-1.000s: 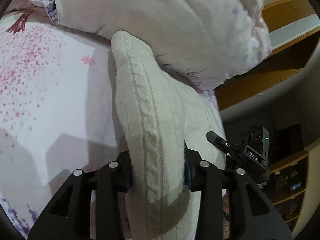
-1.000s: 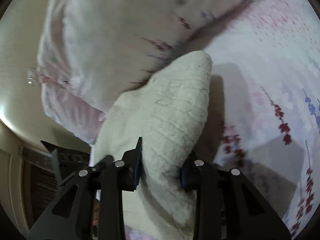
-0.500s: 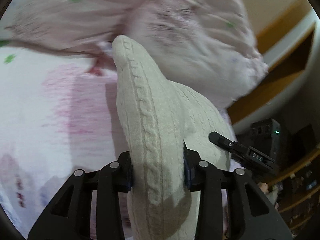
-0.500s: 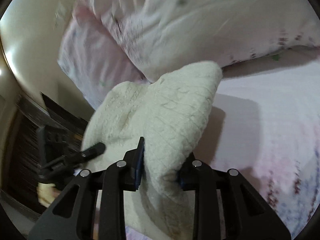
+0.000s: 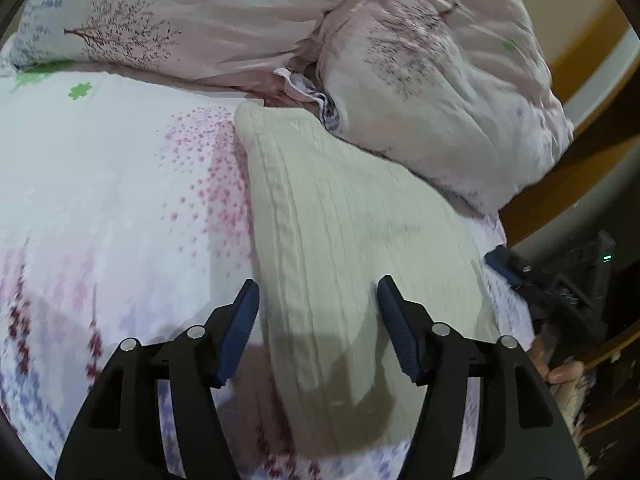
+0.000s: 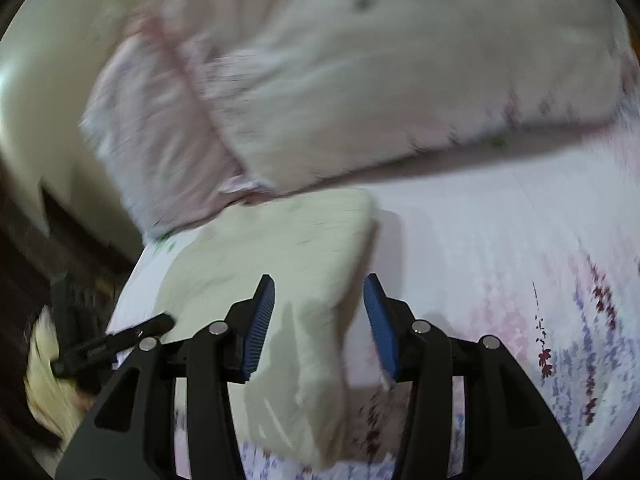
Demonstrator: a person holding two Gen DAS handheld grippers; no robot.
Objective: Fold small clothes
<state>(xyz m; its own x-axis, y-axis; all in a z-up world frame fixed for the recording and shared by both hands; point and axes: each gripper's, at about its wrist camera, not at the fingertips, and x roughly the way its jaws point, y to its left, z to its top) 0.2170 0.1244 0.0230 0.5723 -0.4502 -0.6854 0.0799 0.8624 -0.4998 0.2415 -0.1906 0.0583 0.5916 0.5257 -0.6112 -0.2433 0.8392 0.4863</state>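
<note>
Bedding fills both wrist views: a white sheet printed with pink and purple sprigs, with the cream knit garment lying flat on it.

Nearest the lens, the left gripper stands wide, its blue pads apart, one over the sheet by the garment's ribbed left edge and one over its body, gripping nothing. The right gripper is likewise spread; the garment's near corner lies between the pads without being pinched. Neither is clearly nearer; each sits at its own near corner.

From both grippers the garment runs straight ahead, its long axis pointing away toward the pillows, where its far end just touches or tucks against them. Any next fold would probably have to bring the near edge forward along that line.

The right view is badly smeared, so knit texture and edge lines are hard to read there. The garment's near hem is hidden under the gripper bodies. Dark furniture at the bed's side is cut off.
</note>
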